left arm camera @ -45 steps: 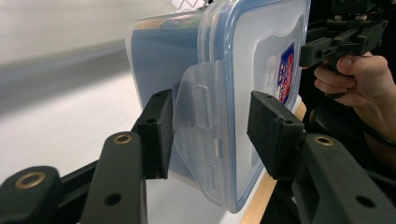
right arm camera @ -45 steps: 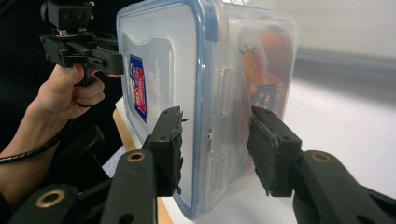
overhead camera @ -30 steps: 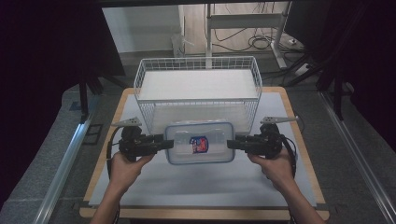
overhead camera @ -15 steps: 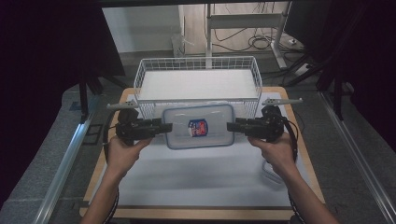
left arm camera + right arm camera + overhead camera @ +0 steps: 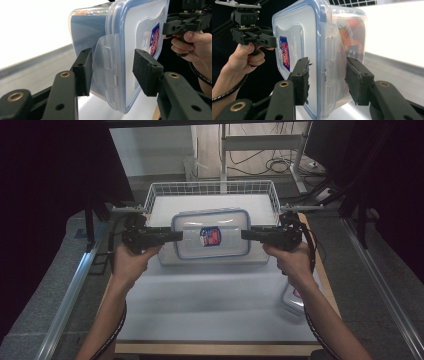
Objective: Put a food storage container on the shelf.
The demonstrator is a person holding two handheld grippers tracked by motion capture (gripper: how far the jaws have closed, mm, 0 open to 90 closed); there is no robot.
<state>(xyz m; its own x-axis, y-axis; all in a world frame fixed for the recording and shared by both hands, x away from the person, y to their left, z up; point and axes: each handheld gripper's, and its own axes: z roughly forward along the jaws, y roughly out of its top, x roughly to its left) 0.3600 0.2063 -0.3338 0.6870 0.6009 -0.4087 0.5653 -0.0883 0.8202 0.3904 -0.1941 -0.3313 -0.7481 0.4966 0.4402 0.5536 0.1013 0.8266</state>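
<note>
White board covers your table [image 5: 210, 310], with a wire basket [image 5: 210, 190] at its far edge. You hold the clear lidded container [image 5: 211, 240] aloft just before that basket, left gripper [image 5: 175, 236] and right gripper [image 5: 248, 235] each clamping one end.

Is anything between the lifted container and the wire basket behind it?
Nothing visible. The container, held at its ends by the left gripper and right gripper, hangs over the near rim of the wire basket, whose white floor looks bare. A second container lies aside, near the right forearm.
</note>
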